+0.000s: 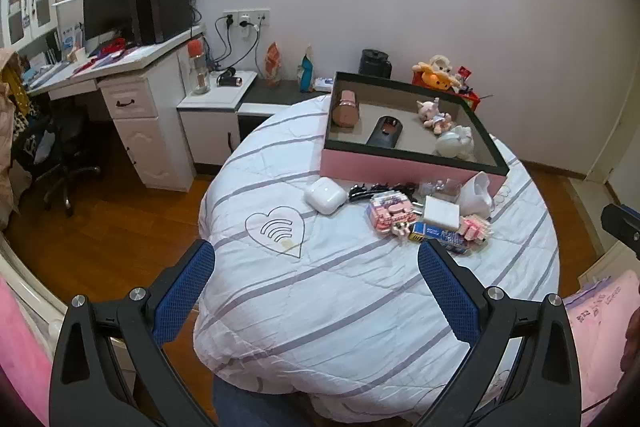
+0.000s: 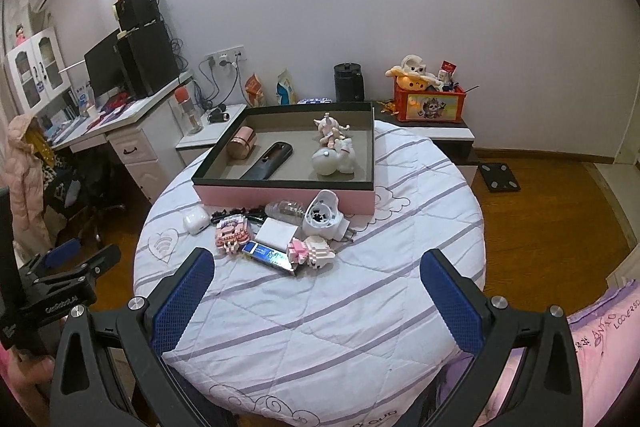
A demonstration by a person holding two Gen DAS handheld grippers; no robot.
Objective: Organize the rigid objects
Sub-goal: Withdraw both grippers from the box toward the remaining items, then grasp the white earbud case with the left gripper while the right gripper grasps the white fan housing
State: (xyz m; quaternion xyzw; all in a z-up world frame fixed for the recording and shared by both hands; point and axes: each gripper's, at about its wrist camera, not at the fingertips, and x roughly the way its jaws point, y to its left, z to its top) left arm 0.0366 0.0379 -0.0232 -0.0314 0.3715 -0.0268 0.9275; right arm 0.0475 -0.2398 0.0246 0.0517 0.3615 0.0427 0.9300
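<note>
A pink box (image 1: 404, 165) (image 2: 280, 195) with a dark rim sits on the round quilted table (image 1: 320, 287) (image 2: 320, 307). Inside lie a rose-gold cylinder (image 1: 346, 107) (image 2: 241, 143), a black device (image 1: 385, 131) (image 2: 269, 159), a small pink doll (image 1: 434, 113) (image 2: 331, 127) and a white figure (image 1: 454, 141) (image 2: 334, 159). In front of the box is a loose pile: white earbud case (image 1: 325, 195) (image 2: 196, 220), pink block models (image 1: 390, 211) (image 2: 232, 233), white charger (image 1: 441, 213) (image 2: 276, 233), blue pack (image 2: 268, 254). My left gripper (image 1: 316, 259) and right gripper (image 2: 318, 267) hover open and empty, short of the pile.
A white desk (image 1: 132, 63) with a monitor and an office chair (image 1: 60, 163) stand at the left. A low cabinet (image 1: 224, 95), a black canister (image 2: 349, 81) and a red toy box (image 2: 428, 105) line the wall. Wooden floor surrounds the table. A pink cloth (image 2: 592, 339) lies at the lower right.
</note>
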